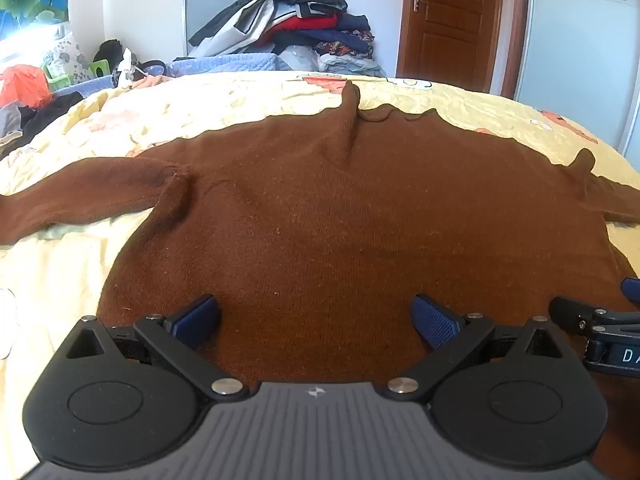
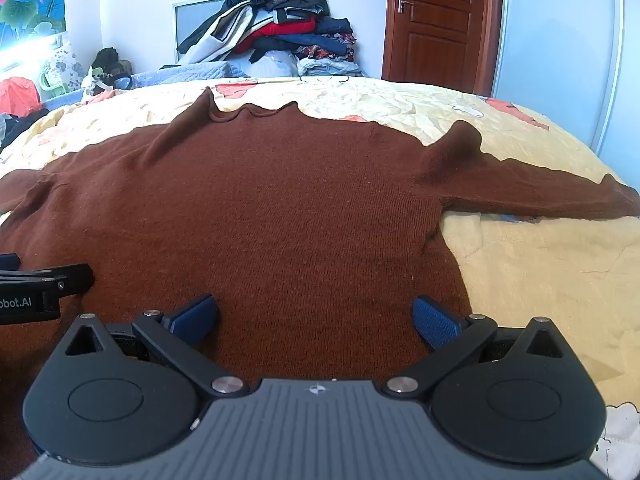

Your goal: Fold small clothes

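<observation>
Two grippers hang side by side over the near hem of a brown sweater [image 1: 340, 216], which lies spread flat on a bed [image 1: 60, 280] with a yellow patterned cover. From the left wrist view, the sweater's left sleeve [image 1: 80, 196] stretches out toward nine o'clock, laid open so it can be folded inward. The left gripper [image 1: 316, 320] sits at six o'clock, its fingers [image 1: 198, 316] spread wide with nothing between them, poised above the knit, likely ready to pinch the hem. Beside it, the right gripper [image 2: 316, 320] matches: fingers [image 2: 436, 324] fully apart, empty. In its view the collar [image 2: 256, 114] points to twelve o'clock and the right sleeve [image 2: 540, 192] reaches toward three. A heap of clothes [image 2: 280, 28] waits beyond the bed's far edge.
</observation>
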